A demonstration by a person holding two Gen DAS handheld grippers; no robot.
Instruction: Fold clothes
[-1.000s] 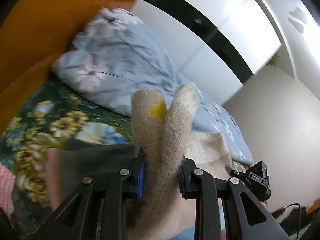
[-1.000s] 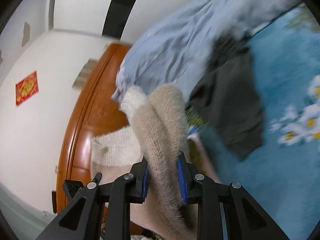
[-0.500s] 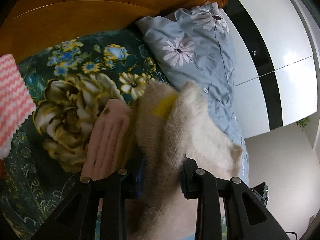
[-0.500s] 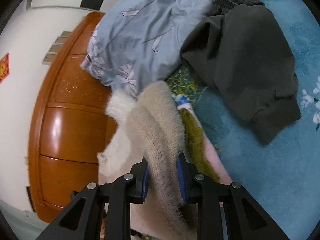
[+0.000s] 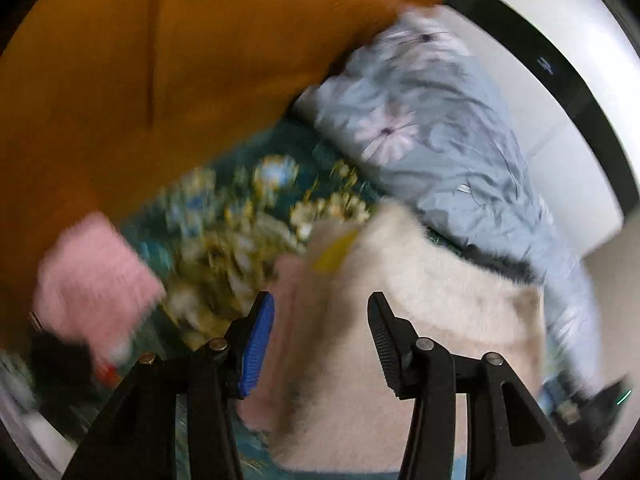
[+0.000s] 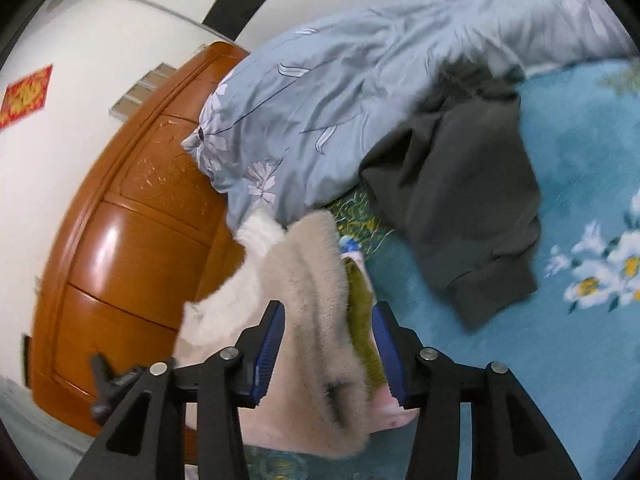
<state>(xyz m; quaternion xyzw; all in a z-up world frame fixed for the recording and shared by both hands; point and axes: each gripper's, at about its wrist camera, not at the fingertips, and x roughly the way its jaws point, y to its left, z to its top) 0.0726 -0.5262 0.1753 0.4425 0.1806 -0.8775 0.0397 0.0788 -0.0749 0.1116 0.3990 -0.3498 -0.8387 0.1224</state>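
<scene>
In the left wrist view, blurred throughout, we found the left gripper (image 5: 320, 344) with its jaws spread apart and nothing clamped between them. The fuzzy beige-and-cream knitted sweater (image 5: 420, 320) lay beneath and beyond the fingers on the teal floral bedspread (image 5: 240, 216). A pink knitted cloth (image 5: 92, 276) sat to the left on the same bedspread, and a pale blue flowered quilt (image 5: 440, 152) lay bunched behind, against the orange-brown wooden headboard (image 5: 160, 80). We saw no containers.

In the right wrist view, the right gripper (image 6: 328, 344) stood with its jaws parted; a fold of the sweater (image 6: 312, 304) lay between the blue pads, and we could not tell whether it was pinched. A dark grey garment (image 6: 460, 208) lay crumpled well apart on the bedspread (image 6: 580, 168), its upper edge touching the quilt (image 6: 340, 100). The headboard (image 6: 132, 240) stood at left.
</scene>
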